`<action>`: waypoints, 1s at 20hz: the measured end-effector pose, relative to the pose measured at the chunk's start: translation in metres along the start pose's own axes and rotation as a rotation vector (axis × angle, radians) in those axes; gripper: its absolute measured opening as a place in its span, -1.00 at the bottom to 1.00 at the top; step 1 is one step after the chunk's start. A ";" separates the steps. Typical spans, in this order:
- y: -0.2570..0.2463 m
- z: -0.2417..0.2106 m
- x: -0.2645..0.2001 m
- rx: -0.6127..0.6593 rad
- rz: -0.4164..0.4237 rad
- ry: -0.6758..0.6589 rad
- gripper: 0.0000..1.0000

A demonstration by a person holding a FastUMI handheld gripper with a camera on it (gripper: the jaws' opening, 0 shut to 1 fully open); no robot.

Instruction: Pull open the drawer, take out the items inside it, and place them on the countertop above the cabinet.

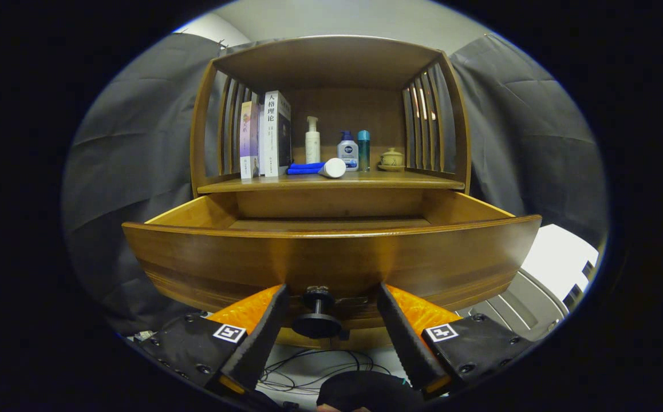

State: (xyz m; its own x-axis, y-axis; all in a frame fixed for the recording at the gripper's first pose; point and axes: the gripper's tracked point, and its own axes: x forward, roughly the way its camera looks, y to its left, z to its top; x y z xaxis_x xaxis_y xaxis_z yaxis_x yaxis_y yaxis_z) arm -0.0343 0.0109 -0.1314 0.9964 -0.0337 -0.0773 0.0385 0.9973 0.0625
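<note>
The wooden drawer stands pulled out of the cabinet, its curved front panel close ahead of me. Its black round knob sits between my two fingers, nearer the left one, with a gap on each side. My gripper is open, and its fingertips reach up to the drawer front. The front panel hides most of the drawer's inside; the strip of floor I can see at the back is bare. The countertop above the drawer is a wooden shelf under a roofed frame.
On the countertop stand two books, a blue cloth, a lying white tube, a white pump bottle, two smaller bottles and a small ceramic pot. Slatted side walls close the shelf. Cables lie on the floor below.
</note>
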 end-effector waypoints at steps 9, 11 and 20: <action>0.002 0.019 0.034 0.002 -0.004 -0.047 0.96; 0.002 0.024 0.046 0.000 -0.008 -0.045 0.96; 0.004 0.041 0.098 0.017 -0.021 -0.032 0.96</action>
State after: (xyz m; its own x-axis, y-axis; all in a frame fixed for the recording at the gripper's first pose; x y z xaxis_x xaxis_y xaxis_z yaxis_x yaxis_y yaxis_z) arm 0.0667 0.0087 -0.0975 0.9972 -0.0574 -0.0470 0.0609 0.9951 0.0782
